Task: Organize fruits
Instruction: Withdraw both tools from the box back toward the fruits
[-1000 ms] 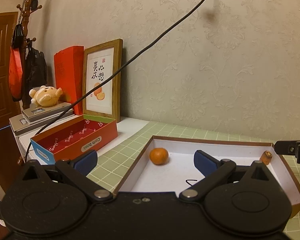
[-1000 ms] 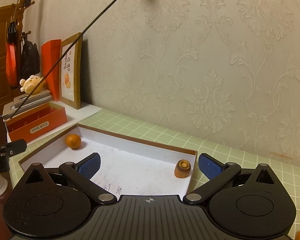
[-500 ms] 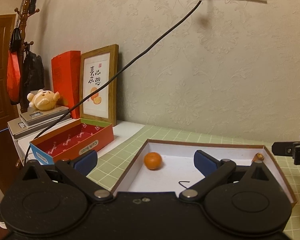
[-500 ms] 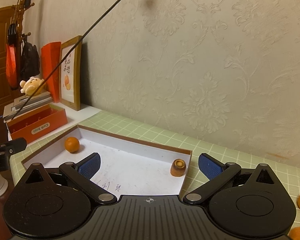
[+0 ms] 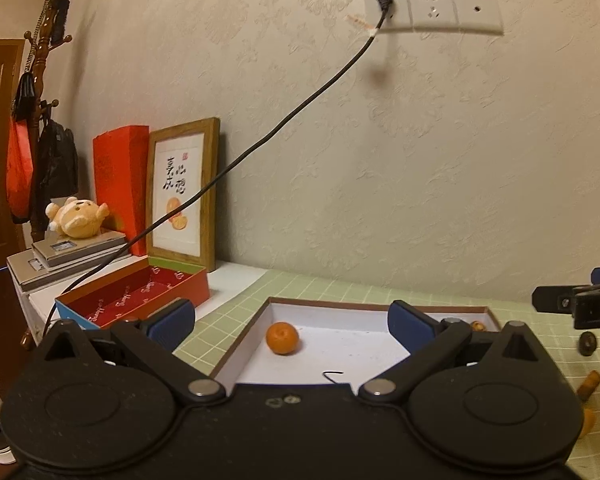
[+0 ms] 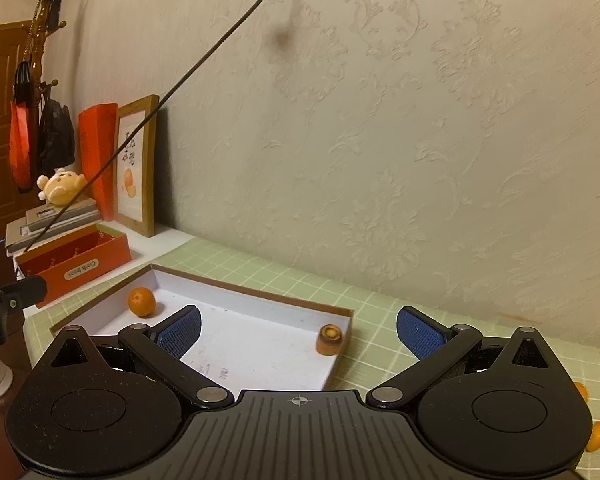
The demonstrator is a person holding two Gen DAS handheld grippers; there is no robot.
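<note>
The left gripper has its jaws wide open and holds nothing. The right gripper is wide open too, with nothing between its blue pads. Both hang in the air over the near side of the white tray and touch nothing. The tray is a flat box with a brown rim, and it sits on the green checked mat. Inside it, a small round orange lies near the far left corner. A little brown cup-shaped fruit stands in the far right corner, close to the tray wall. So two fruits look put away already, each in its own corner and well apart. More is left to do, I think. Out on the mat, off to the right of the tray, there are more orange bits, and the left camera shows a small brown piece lying there as well. They sit at the edge of the pictures, so I cannot tell just what each one is. The job looks started but not finished, and a next grab would likely go for those loose ones on the right. Farther out, a red box sits open to the left, with a framed picture leaning on the wall behind it.
</note>
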